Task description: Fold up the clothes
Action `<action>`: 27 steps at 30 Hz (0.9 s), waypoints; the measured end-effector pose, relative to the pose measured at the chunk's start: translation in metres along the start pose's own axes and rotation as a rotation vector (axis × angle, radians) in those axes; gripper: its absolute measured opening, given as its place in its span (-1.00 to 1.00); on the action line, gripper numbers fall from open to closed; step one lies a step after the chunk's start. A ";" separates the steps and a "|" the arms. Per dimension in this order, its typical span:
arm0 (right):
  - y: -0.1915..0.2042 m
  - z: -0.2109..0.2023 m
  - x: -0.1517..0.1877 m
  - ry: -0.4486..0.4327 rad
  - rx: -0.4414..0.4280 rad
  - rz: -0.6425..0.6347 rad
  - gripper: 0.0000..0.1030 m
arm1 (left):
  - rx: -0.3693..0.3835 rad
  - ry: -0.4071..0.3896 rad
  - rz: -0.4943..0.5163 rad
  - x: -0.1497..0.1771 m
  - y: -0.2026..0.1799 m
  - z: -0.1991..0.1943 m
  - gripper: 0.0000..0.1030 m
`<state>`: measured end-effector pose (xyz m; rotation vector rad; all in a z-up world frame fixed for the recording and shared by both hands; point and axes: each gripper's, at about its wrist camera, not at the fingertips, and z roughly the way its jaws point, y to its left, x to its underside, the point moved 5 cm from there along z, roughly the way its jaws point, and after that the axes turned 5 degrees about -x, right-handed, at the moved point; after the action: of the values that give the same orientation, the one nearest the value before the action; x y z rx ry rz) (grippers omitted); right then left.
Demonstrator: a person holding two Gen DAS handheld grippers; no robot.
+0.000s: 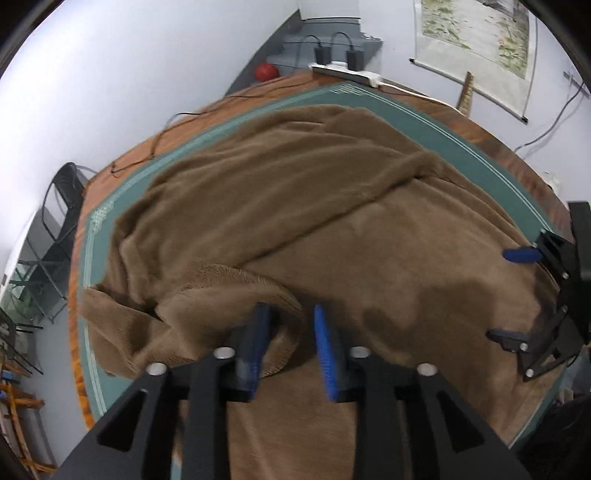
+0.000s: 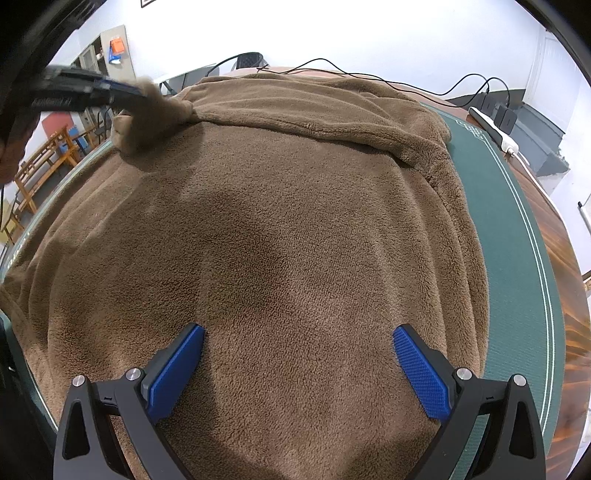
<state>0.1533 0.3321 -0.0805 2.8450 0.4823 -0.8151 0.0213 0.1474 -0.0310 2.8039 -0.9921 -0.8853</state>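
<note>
A brown fleece garment (image 1: 332,229) lies spread over a green mat (image 1: 461,136) on a wooden table. In the left wrist view a rolled cuff (image 1: 236,291) of it lies at my left gripper (image 1: 291,338). The blue pads stand apart, the cuff's edge sits partly between them, and they do not press on it. In the right wrist view the left gripper (image 2: 136,92) is blurred at the upper left, with a bunch of fleece at its tip. My right gripper (image 2: 299,365) is wide open just above the flat fleece (image 2: 295,221), holding nothing; it also shows at the right edge as the right gripper (image 1: 513,295).
A white power strip (image 1: 347,72) with black adapters and trailing cables sits at the table's far edge, and a red object (image 1: 266,71) is beyond it. A wall scroll (image 1: 476,33) hangs behind. A black chair (image 1: 62,206) and wooden benches (image 2: 40,166) stand off the table.
</note>
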 end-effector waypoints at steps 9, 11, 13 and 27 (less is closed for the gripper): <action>-0.002 -0.002 0.000 -0.010 -0.032 0.012 1.00 | 0.055 -0.051 -0.048 0.002 -0.051 -0.031 0.31; -0.003 -0.002 0.000 -0.011 -0.038 0.015 1.00 | 0.049 -0.049 -0.131 0.009 -0.048 -0.038 0.34; -0.003 -0.002 0.001 -0.010 -0.039 0.014 1.00 | 0.033 -0.034 -0.235 0.021 -0.035 -0.044 0.36; 0.055 -0.035 -0.105 -0.065 -0.174 -0.134 1.00 | -0.035 0.018 -0.876 0.118 0.112 -0.084 0.52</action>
<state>0.1048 0.2605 0.0082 2.6419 0.7044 -0.8398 0.0766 -0.0236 0.0038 3.1773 0.3287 -0.8771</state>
